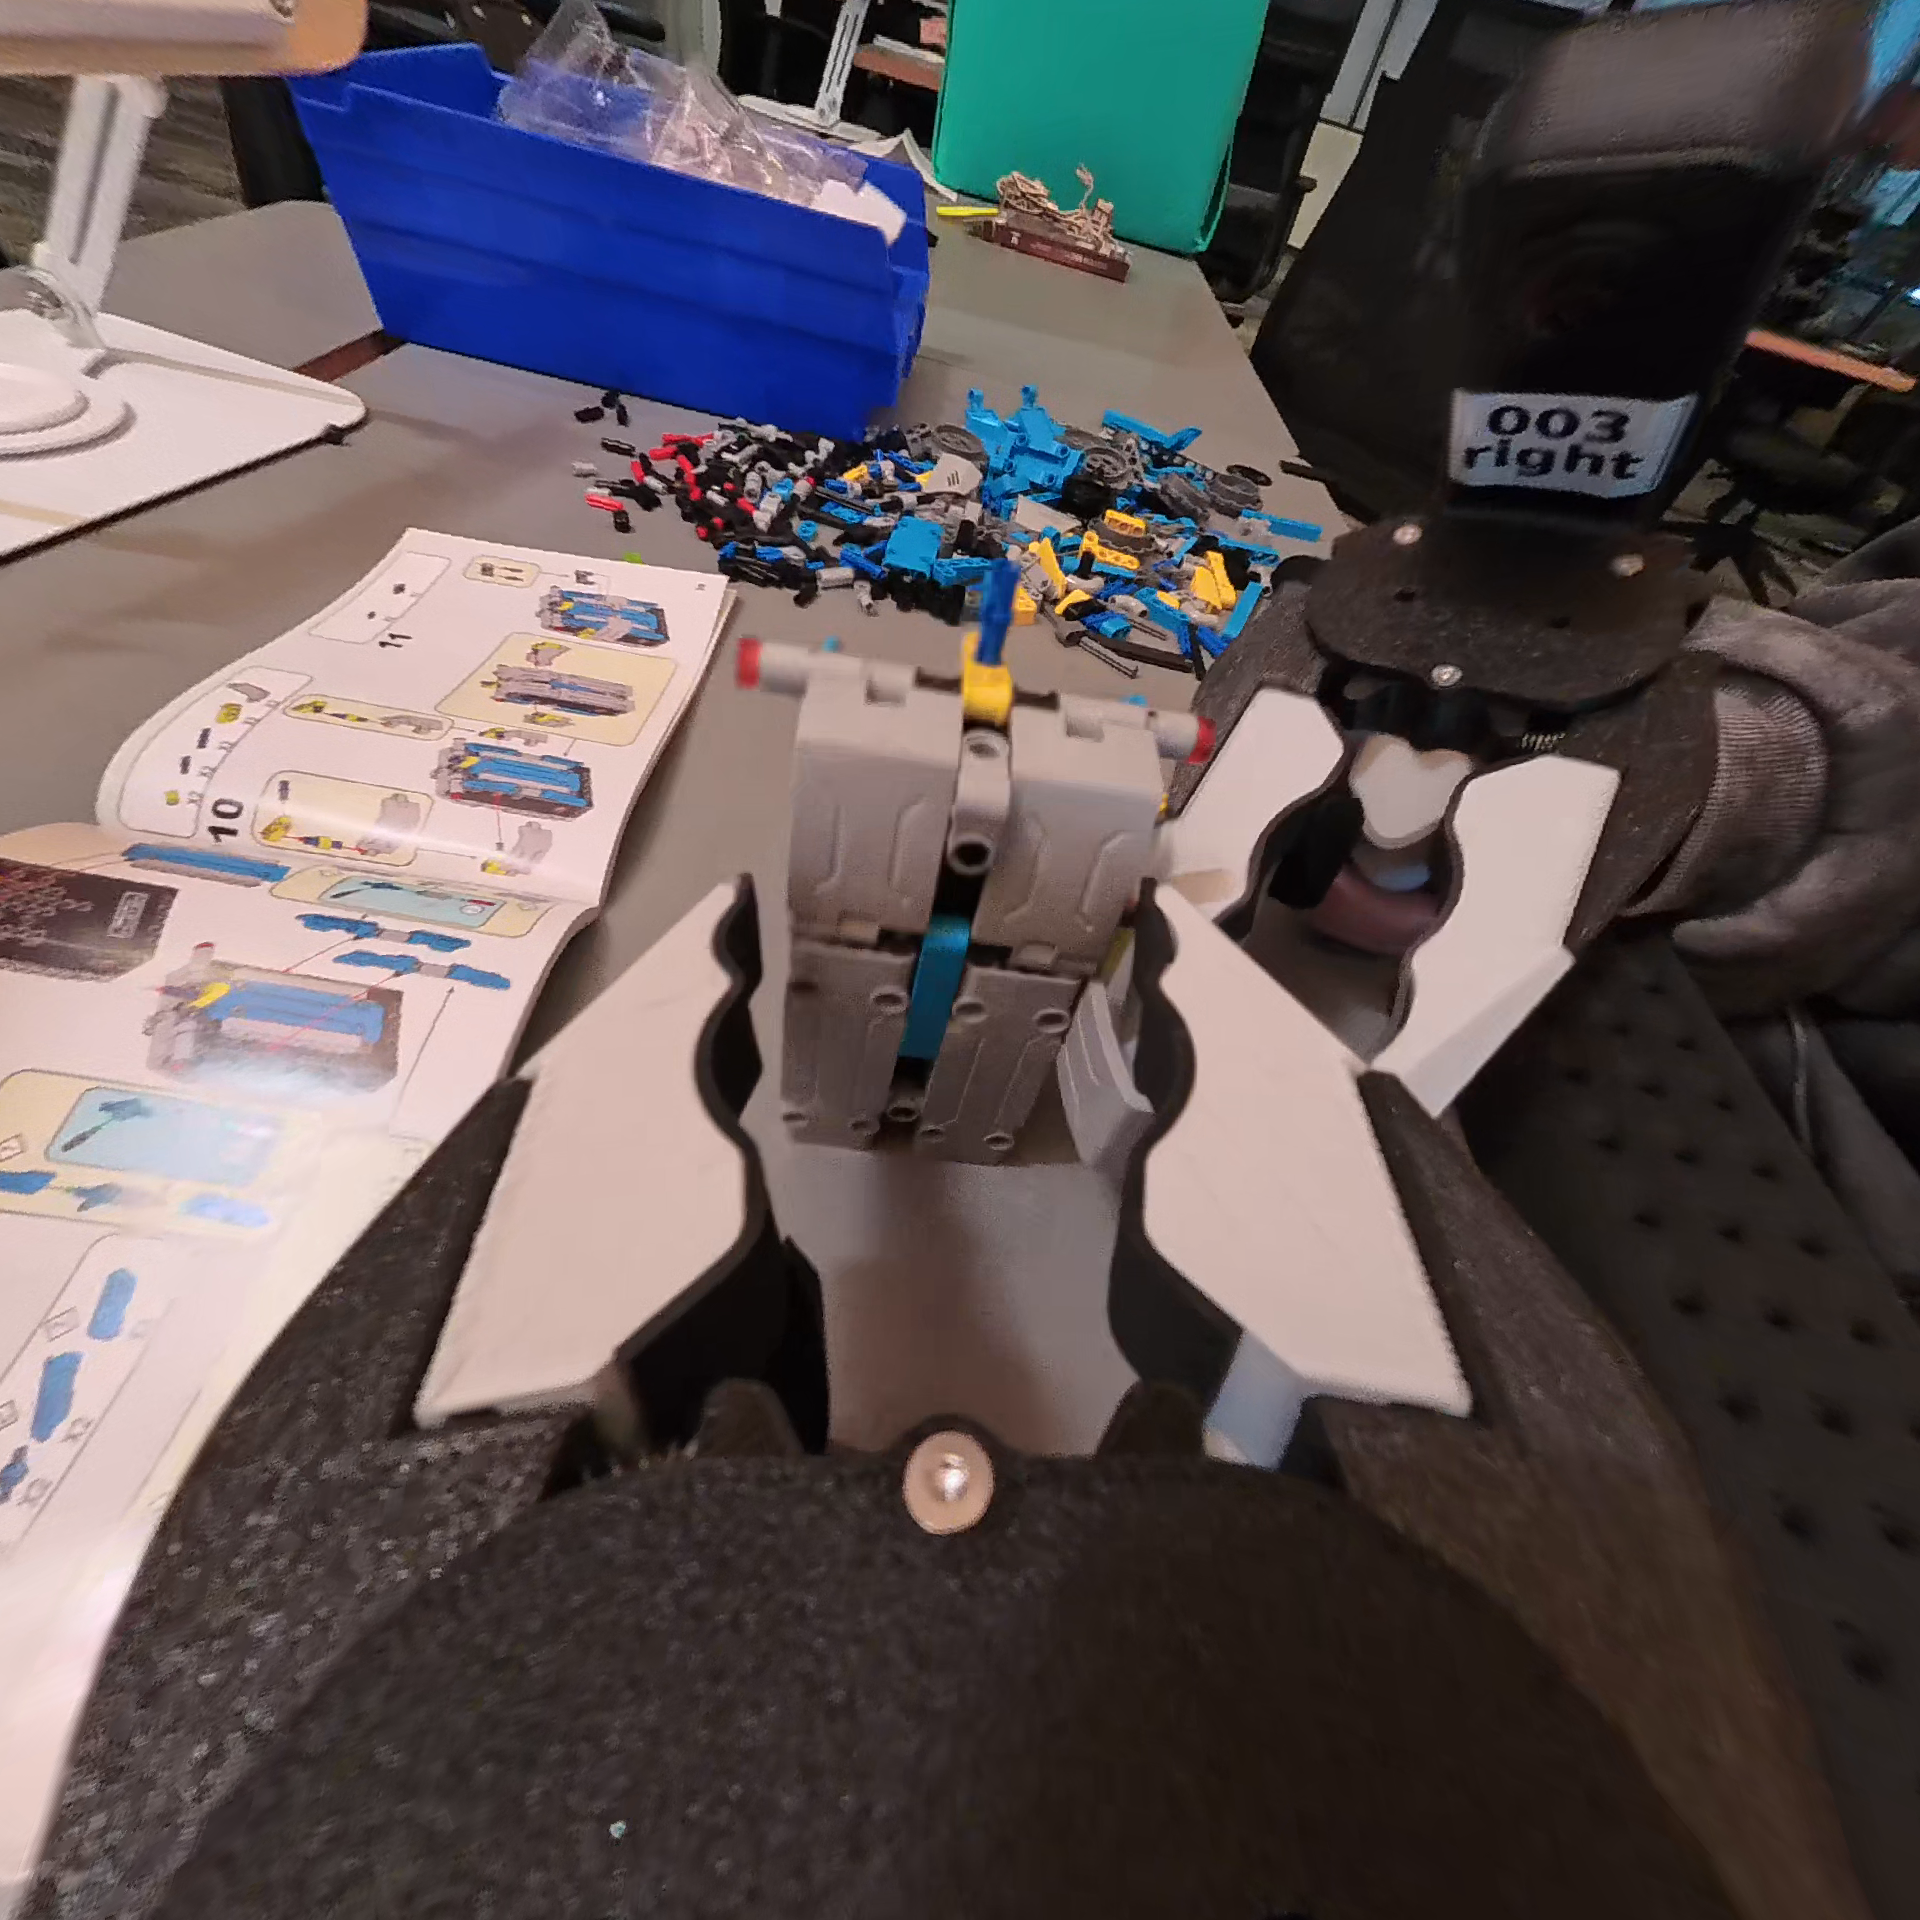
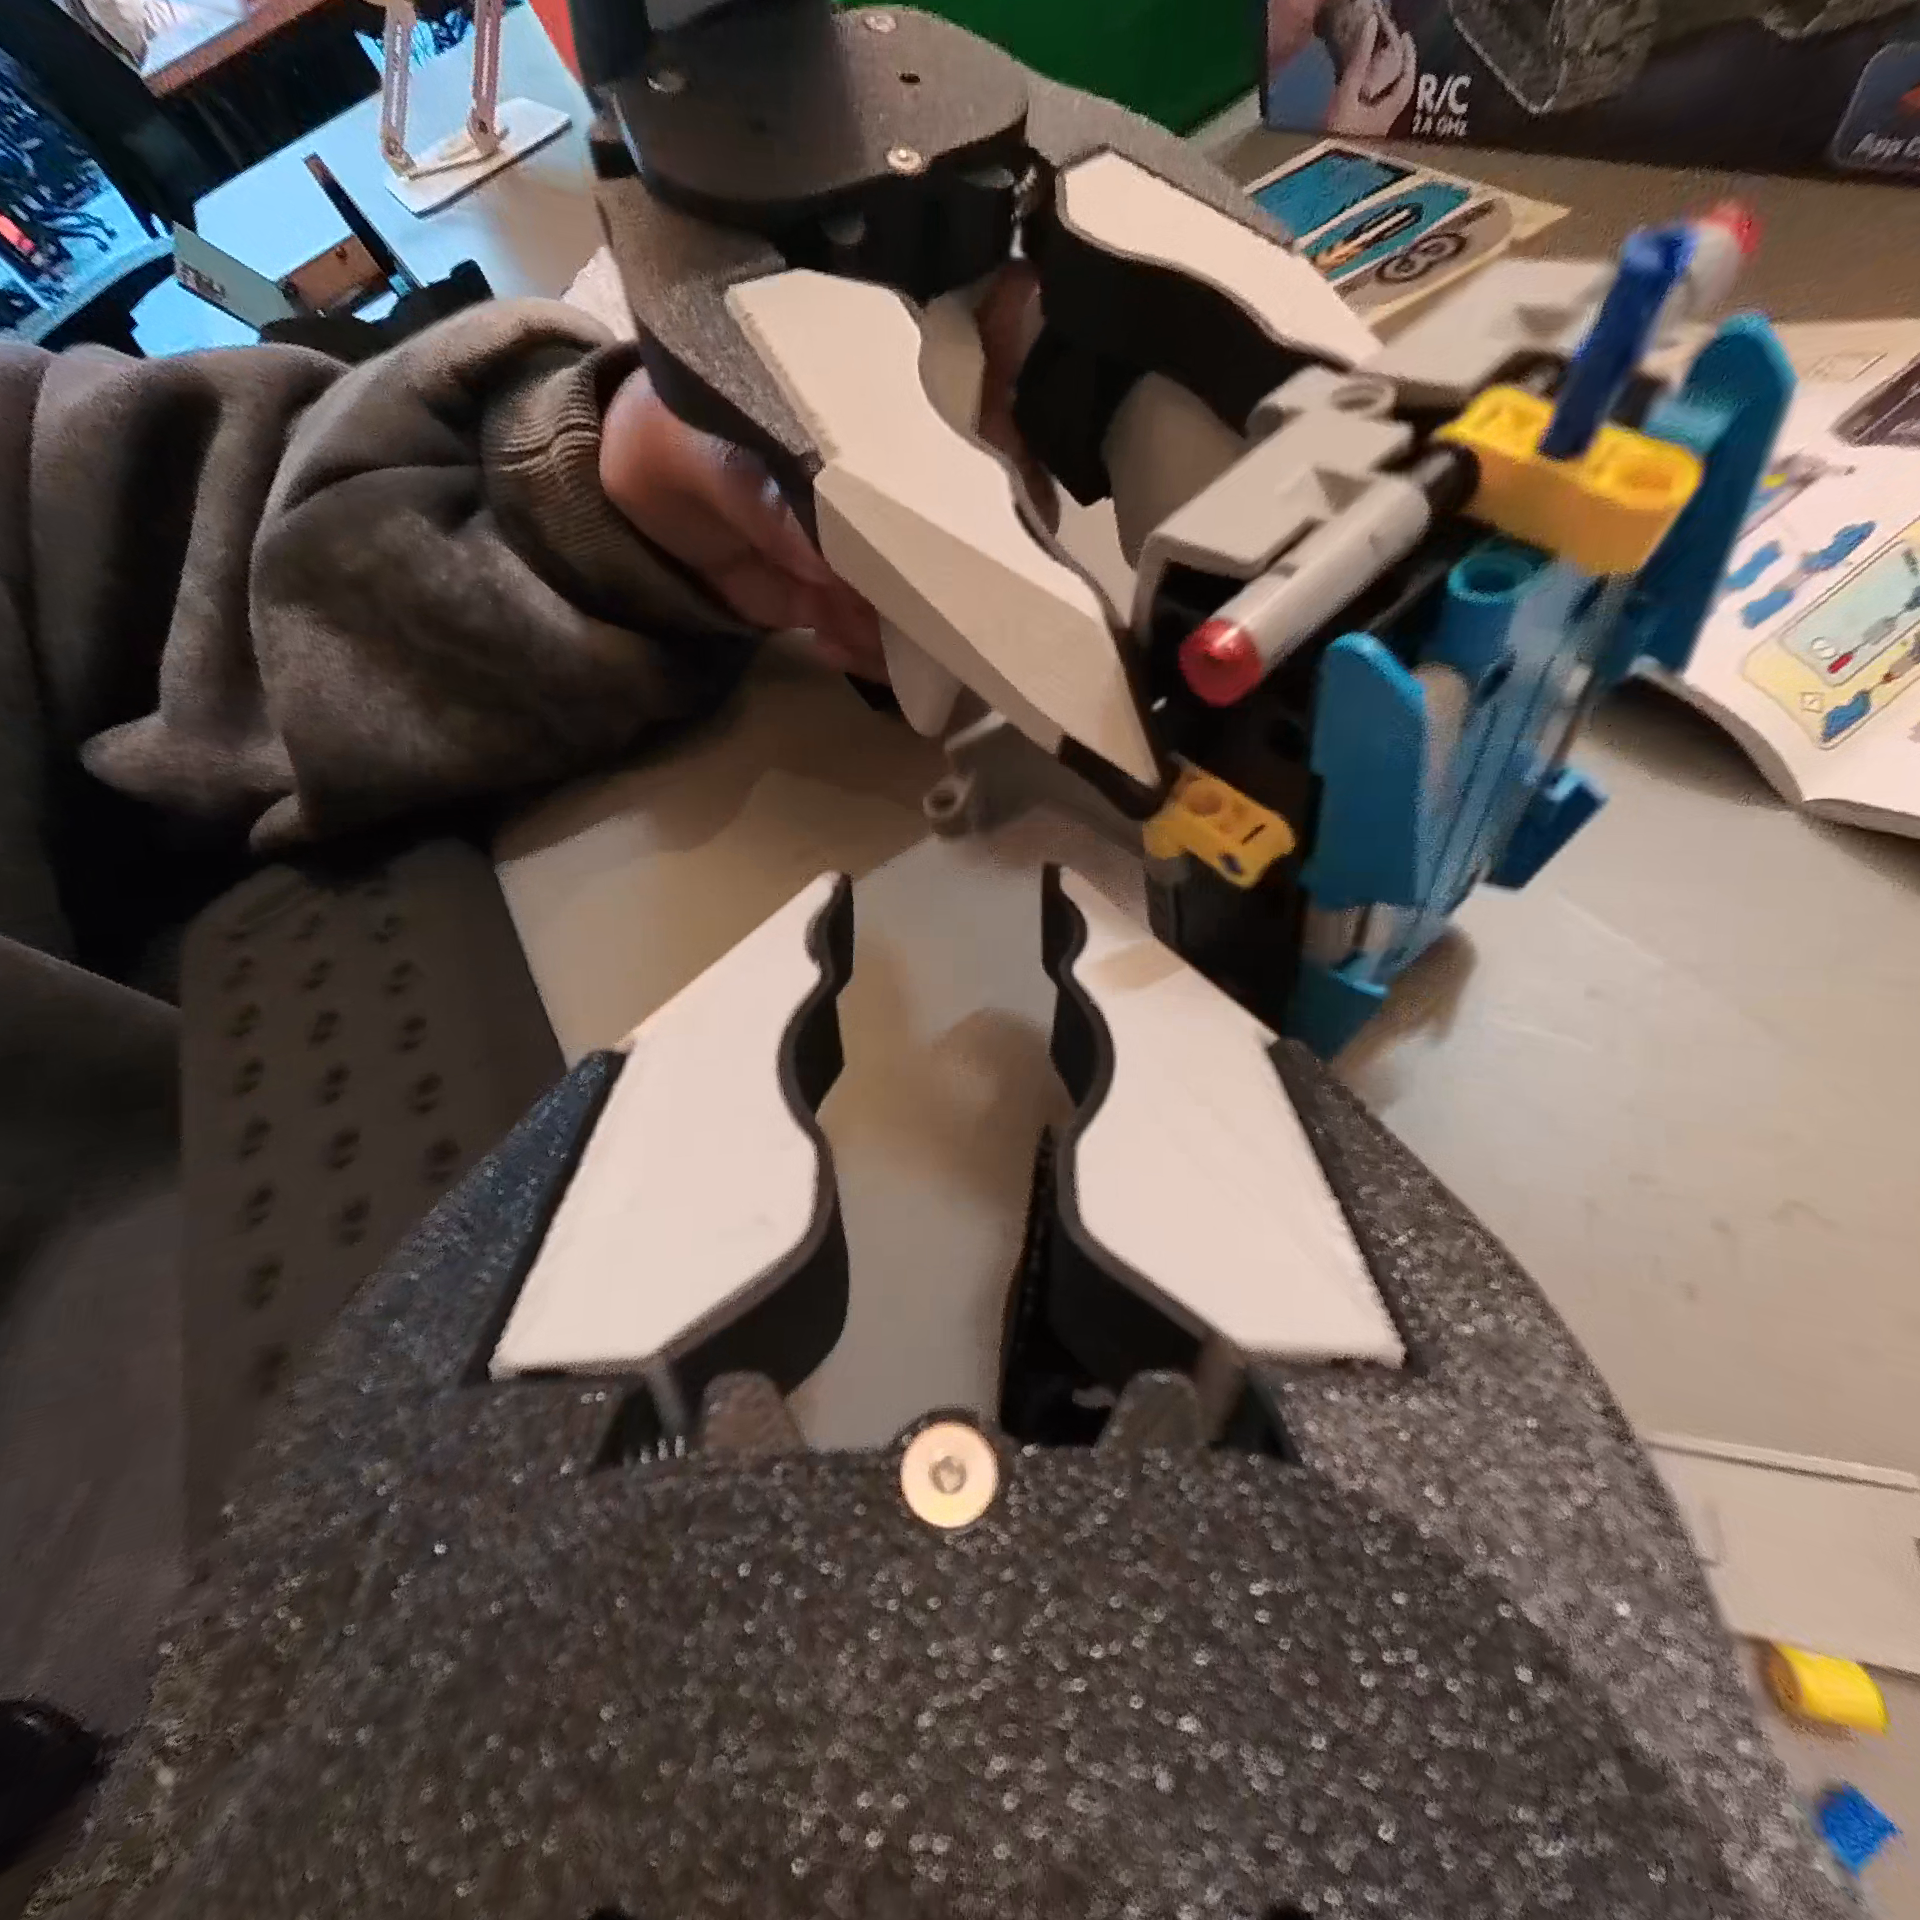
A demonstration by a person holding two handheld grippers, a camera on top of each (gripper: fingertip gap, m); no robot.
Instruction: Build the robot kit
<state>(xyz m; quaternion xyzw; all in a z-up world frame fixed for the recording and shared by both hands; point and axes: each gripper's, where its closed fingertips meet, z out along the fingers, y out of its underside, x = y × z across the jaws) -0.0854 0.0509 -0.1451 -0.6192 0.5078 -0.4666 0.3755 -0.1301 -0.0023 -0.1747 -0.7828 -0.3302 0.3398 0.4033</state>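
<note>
My left gripper (image 1: 948, 904) is shut on a brick-built assembly (image 1: 883, 831) of grey panels with a blue core and holds it upright over the grey table (image 1: 665, 852). A yellow beam with a dark blue axle (image 1: 987, 655) stands on top, and grey pins with red tips stick out at both sides. In the right wrist view the assembly (image 2: 1382, 831) shows blue side panels, gripped by the left gripper (image 2: 1247, 561). My right gripper (image 2: 943, 883) is open and empty, its tips just short of the assembly's lower corner. It also shows in the left wrist view (image 1: 1304, 977).
An open instruction booklet (image 1: 395, 790) lies to the left. A pile of loose blue, black, yellow and red pieces (image 1: 987, 520) lies behind, with a blue bin (image 1: 623, 270) beyond. A black perforated mat (image 1: 1714, 1195) is at right. A printed box (image 2: 1558, 73) and a grey sleeve (image 2: 312, 582) show.
</note>
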